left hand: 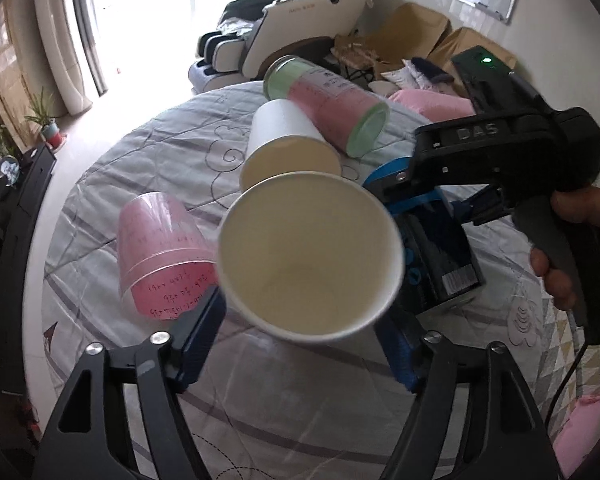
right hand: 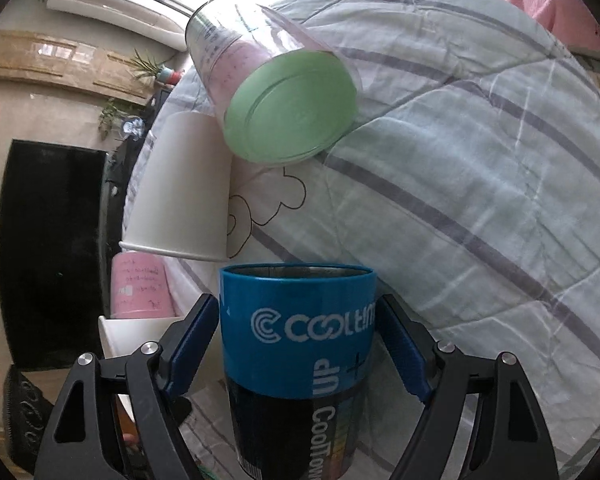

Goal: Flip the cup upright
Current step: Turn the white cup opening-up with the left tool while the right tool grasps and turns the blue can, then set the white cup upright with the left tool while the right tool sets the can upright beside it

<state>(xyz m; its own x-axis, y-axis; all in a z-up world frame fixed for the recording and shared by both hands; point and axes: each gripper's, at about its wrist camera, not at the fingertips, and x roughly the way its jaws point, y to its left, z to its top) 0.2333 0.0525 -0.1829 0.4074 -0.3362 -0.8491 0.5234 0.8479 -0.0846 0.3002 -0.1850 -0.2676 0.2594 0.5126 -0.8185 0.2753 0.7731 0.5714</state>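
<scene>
My left gripper [left hand: 300, 344] is shut on a white paper cup [left hand: 312, 256], held above the bed with its open mouth tilted toward the camera. My right gripper [right hand: 296, 340] is shut on a blue and black Cooltime cup [right hand: 296, 344], its rim pointing away from the camera; it also shows in the left wrist view [left hand: 440, 252], low over the quilt. A second white paper cup [left hand: 288, 144] lies on the quilt behind, and shows in the right wrist view [right hand: 180, 188].
A pink plastic cup [left hand: 164, 248] lies on the grey striped quilt [left hand: 140, 152] at left. A pink and green cylinder cup [left hand: 328, 104] lies on its side behind the paper cup. A massage chair [left hand: 284, 28] and boxes stand beyond the bed.
</scene>
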